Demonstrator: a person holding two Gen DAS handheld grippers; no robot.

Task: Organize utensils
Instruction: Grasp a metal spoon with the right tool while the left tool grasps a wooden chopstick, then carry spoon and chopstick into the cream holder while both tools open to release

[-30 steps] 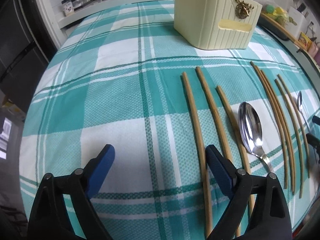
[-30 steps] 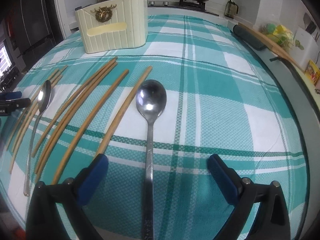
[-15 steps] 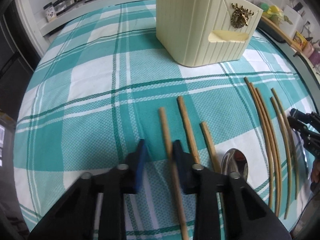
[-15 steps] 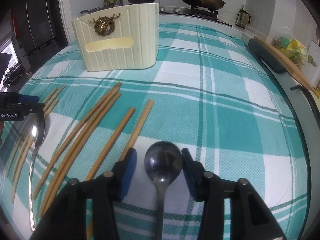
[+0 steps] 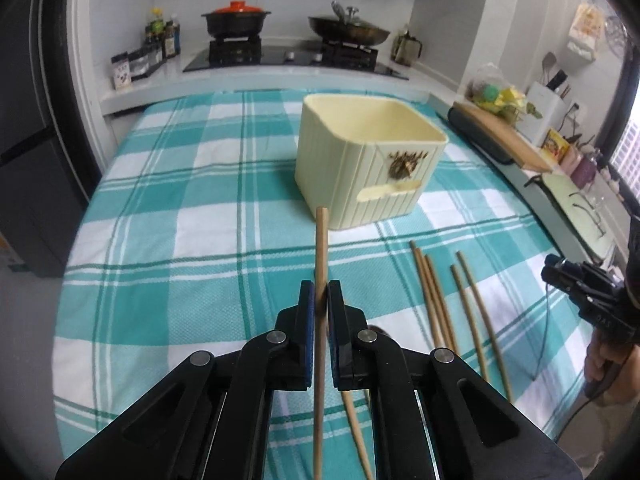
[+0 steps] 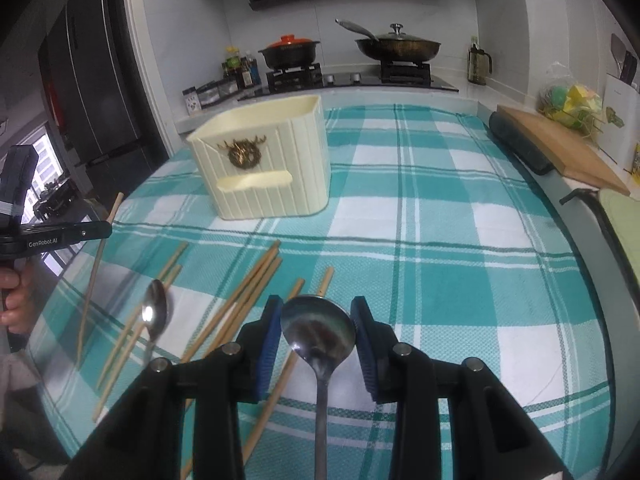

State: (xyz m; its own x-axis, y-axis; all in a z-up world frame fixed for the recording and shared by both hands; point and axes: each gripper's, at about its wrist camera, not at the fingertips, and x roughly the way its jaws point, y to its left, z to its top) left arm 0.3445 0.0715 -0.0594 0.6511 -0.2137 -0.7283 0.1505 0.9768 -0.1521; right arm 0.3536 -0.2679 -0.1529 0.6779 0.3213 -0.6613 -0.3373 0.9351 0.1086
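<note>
Both hands have a first utensil in hand, and the cream holder (image 5: pixel 362 168) looks empty as far as its open top shows, so the sorting is judged to be at its very start. The left tool (image 5: pixel 319 300) has its blue pads pressed together on one wooden chopstick (image 5: pixel 321 248), which points forward and appears lifted off the checked cloth on the desk (image 5: pixel 168 240), its tip near the holder's front wall. The right tool (image 6: pixel 318 320) carries the large spoon (image 6: pixel 318 330): the bowl sits between the blue pads and the handle runs back beneath the tool, but the pads stand just beside the bowl's edges, and whether they truly pinch it cannot be told. Nothing has gone into the holder yet. Left lying on the cloth are a group of loose chopsticks (image 6: pixel 248 292), some crossing or touching one another, and a smaller spoon (image 6: pixel 154 314) among them on the left side. Judging by that, two items are on their way and the rest of the set waits to be picked up and dropped in
</note>
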